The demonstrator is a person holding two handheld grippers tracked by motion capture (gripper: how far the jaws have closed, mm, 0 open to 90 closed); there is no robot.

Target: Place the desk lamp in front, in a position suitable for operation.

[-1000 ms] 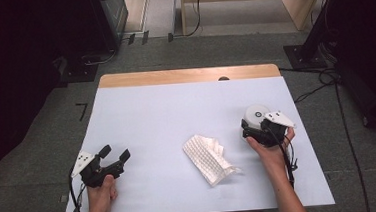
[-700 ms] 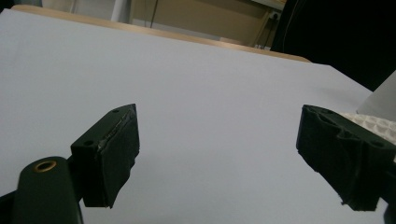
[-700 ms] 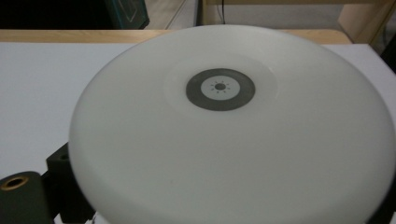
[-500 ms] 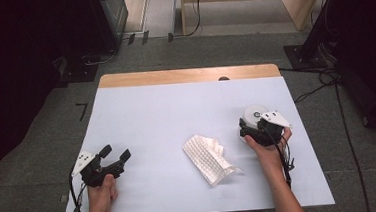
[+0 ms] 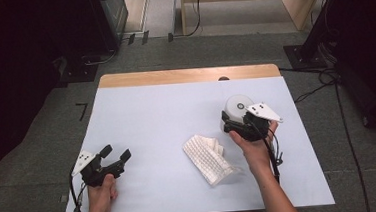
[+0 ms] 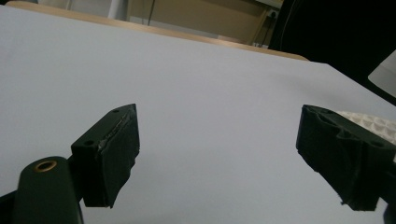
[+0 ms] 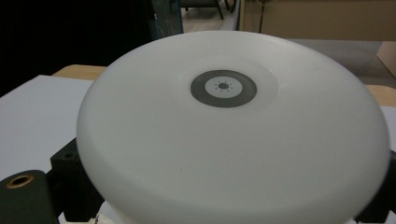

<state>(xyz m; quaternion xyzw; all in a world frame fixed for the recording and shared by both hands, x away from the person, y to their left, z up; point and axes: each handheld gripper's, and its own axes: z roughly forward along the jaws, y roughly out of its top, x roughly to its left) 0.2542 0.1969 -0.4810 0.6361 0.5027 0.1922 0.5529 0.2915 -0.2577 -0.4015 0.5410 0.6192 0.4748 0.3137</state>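
- The right gripper [image 5: 237,125] pinches a white round lamp [image 5: 237,110] between its jaws, at the right side of the white table [image 5: 152,118].
- Its domed top [image 7: 233,135] sits just ahead of that gripper's camera.
- A white cloth [image 5: 207,158] lies just left of that hand.
- The left gripper [image 5: 114,158] rests near the table's left front, jaws spread, nothing between them.

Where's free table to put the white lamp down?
Free: the whole far half of the table up to the wooden edge, and the middle between the left tool and the white cloth. Crowded: right side, where the right tool holds the lamp beside the cloth.
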